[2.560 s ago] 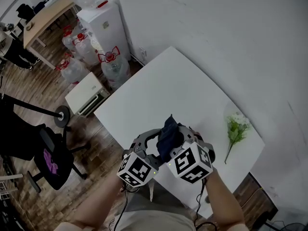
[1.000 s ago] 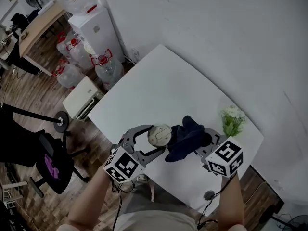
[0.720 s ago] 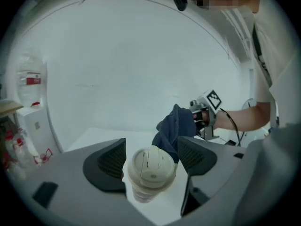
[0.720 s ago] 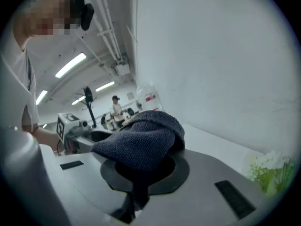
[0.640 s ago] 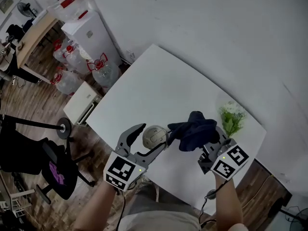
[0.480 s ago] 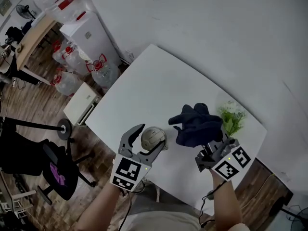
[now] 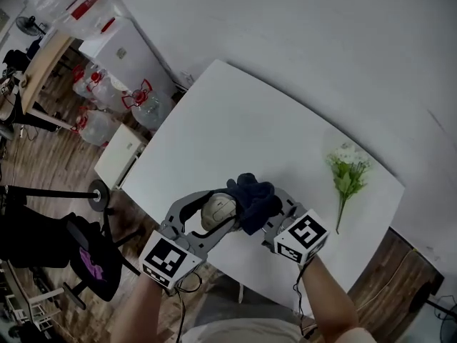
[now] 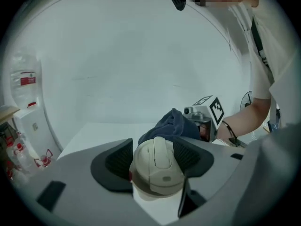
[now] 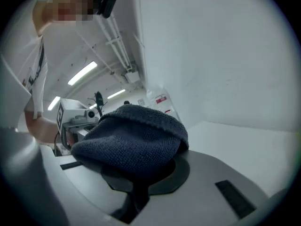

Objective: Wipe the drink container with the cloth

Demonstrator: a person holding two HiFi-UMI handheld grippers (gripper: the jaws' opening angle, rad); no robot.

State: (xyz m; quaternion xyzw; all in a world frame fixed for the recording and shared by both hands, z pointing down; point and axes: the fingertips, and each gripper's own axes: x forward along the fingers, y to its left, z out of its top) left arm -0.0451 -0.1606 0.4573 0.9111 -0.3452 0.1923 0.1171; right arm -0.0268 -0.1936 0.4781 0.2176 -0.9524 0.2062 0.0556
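The beige drink container (image 7: 216,211) is over the near edge of the white table (image 7: 235,127). In the left gripper view its ribbed lid (image 8: 157,171) sits between both pads. My left gripper (image 7: 220,207) has just been closing and its pads press the container's sides. My right gripper (image 7: 265,209) is shut on a dark blue knitted cloth (image 7: 253,197), which lies against the container's right side and top. In the right gripper view the cloth (image 9: 134,140) bulges over the closed jaws and hides the container. The cloth (image 8: 171,126) also shows behind the lid.
A bunch of artificial flowers (image 7: 346,174) lies on the table's right part. On the floor to the left stand water jugs (image 7: 136,95), a white cabinet (image 7: 114,48), a flat white box (image 7: 121,156) and an office chair (image 7: 86,256). A white wall backs the table.
My right gripper has swung left and down, bringing the cloth from beside the flowers onto the container. The left gripper's jaws have narrowed onto the container.
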